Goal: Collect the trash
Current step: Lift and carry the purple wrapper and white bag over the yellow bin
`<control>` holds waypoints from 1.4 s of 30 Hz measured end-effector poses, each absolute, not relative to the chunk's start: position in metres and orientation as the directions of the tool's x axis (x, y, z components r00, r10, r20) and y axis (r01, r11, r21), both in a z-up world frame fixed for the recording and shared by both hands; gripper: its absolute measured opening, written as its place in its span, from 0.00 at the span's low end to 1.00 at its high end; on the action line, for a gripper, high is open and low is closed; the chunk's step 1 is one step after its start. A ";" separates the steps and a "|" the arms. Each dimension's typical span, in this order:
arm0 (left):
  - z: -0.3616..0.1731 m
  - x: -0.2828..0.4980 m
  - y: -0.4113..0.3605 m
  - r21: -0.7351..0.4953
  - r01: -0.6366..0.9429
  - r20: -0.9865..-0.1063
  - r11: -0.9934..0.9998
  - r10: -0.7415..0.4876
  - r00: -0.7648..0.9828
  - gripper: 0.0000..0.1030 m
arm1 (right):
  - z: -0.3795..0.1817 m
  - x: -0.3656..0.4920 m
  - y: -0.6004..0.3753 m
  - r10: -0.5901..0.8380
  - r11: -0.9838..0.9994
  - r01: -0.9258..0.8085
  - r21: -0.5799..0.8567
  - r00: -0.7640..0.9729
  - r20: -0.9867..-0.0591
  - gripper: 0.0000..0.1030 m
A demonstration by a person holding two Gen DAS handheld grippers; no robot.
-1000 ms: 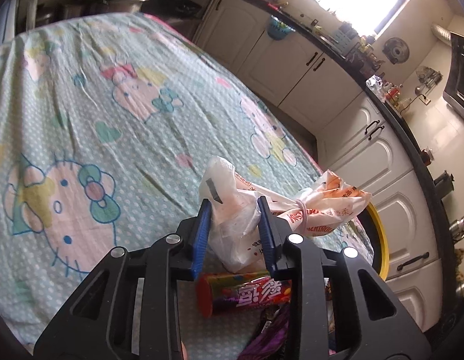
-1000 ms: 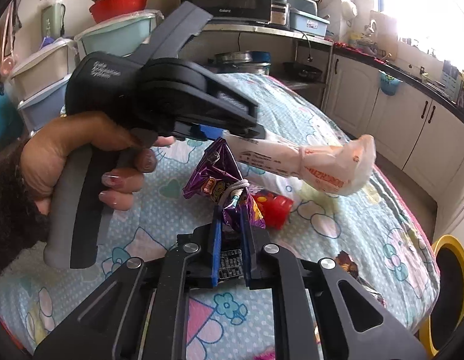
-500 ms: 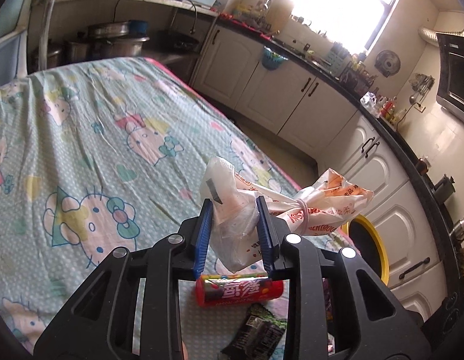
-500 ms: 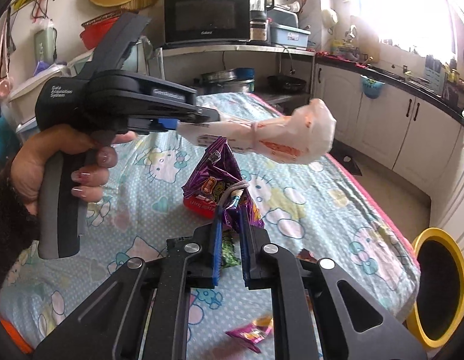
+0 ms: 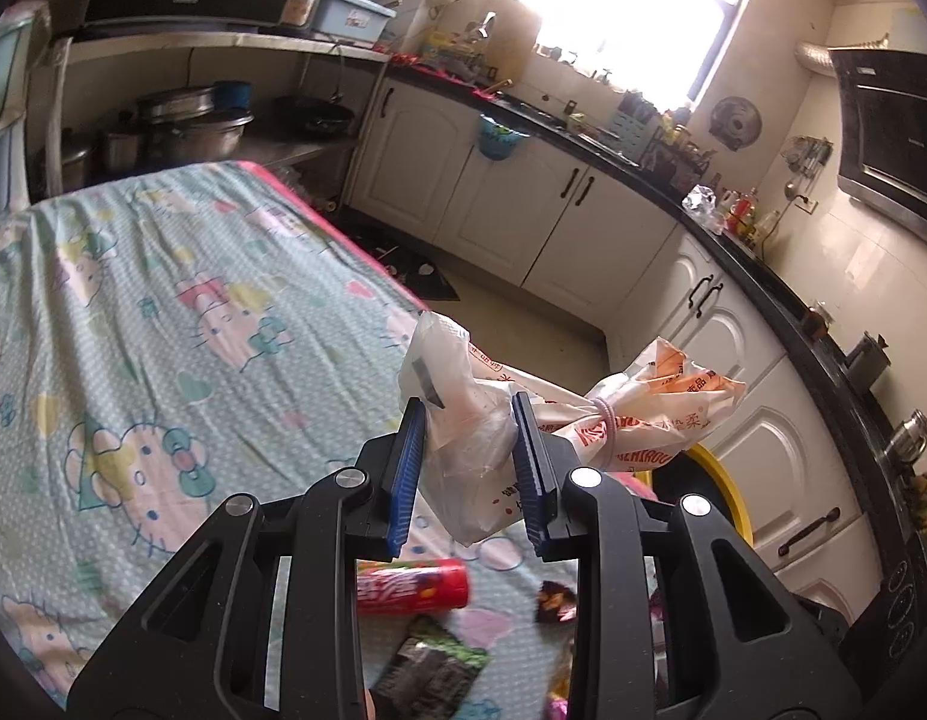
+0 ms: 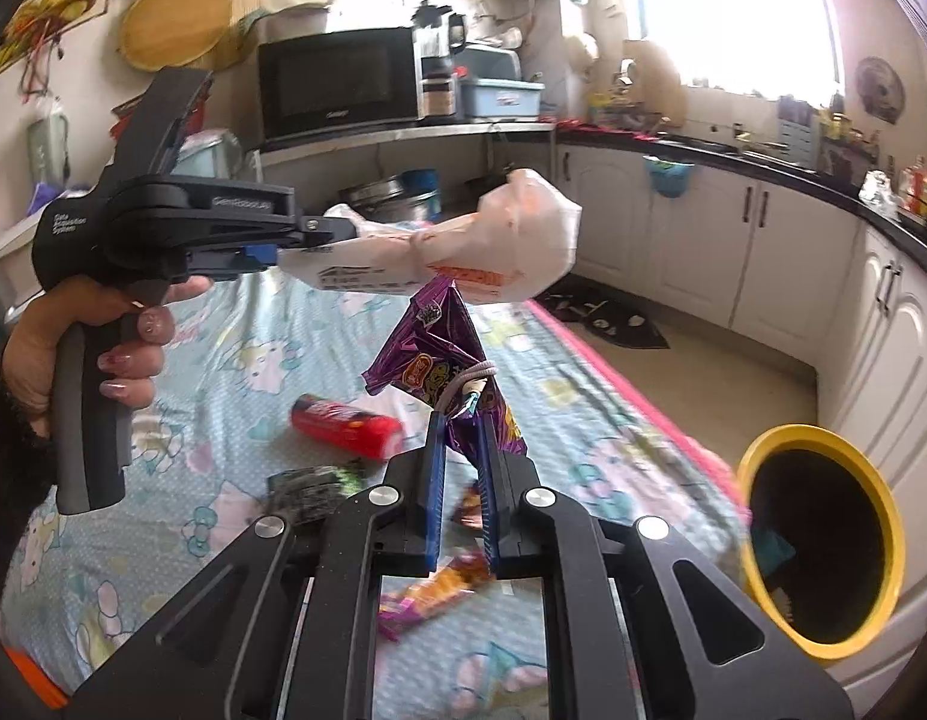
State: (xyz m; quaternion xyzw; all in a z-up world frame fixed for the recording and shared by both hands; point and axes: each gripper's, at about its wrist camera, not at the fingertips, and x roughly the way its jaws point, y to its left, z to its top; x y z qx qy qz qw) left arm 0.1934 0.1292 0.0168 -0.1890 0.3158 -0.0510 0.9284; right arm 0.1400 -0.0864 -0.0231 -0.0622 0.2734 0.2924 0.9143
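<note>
Both grippers have risen above the table (image 5: pixel 163 312): left gripper (image 5: pixel 469 468) still clamps the white bag (image 5: pixel 631 414), right gripper (image 6: pixel 461 480) the purple wrapper (image 6: pixel 439 354).

Both grippers have risen above the Hello Kitty tablecloth (image 5: pixel 163 312). The left gripper (image 5: pixel 469 468), carrying the tied white plastic bag (image 5: pixel 619 414), now looks over the floor and cabinets rather than the cloth. The right gripper (image 6: pixel 461 483), with the purple snack wrapper (image 6: pixel 439 354), has swung toward the yellow-rimmed bin (image 6: pixel 823 546), now larger in view; more litter shows below, including an orange wrapper (image 6: pixel 445 588)
</note>
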 end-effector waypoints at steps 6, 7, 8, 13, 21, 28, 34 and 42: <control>0.027 0.200 0.105 -0.368 0.009 -0.551 0.930 -0.226 0.803 0.21 | -0.015 0.147 -0.121 0.449 0.867 -0.496 0.054 0.728 -0.519 0.10; 0.029 0.202 0.099 -0.367 0.017 -0.548 0.930 -0.231 0.804 0.21 | -0.014 0.149 -0.126 0.441 0.873 -0.485 0.056 0.734 -0.517 0.10; 0.030 0.202 0.096 -0.366 0.022 -0.546 0.930 -0.234 0.805 0.21 | -0.013 0.150 -0.132 0.432 0.880 -0.471 0.060 0.741 -0.514 0.10; 0.037 0.209 0.073 -0.358 0.055 -0.533 0.932 -0.253 0.807 0.22 | -0.010 0.157 -0.161 0.391 0.908 -0.411 0.075 0.771 -0.503 0.10; 0.049 0.218 0.035 -0.307 0.095 -0.510 0.947 -0.248 0.824 0.22 | -0.010 0.165 -0.209 0.318 0.946 -0.304 0.109 0.813 -0.488 0.10; 0.055 0.227 0.003 -0.264 0.128 -0.498 0.956 -0.248 0.831 0.22 | -0.009 0.166 -0.242 0.254 0.967 -0.219 0.128 0.840 -0.479 0.10; 0.059 0.230 -0.020 -0.235 0.160 -0.489 0.959 -0.259 0.833 0.22 | -0.010 0.167 -0.269 0.201 0.978 -0.151 0.143 0.858 -0.472 0.10; 0.060 0.233 -0.059 -0.166 0.199 -0.479 0.966 -0.256 0.840 0.22 | -0.018 0.169 -0.305 0.129 0.984 -0.052 0.172 0.871 -0.474 0.10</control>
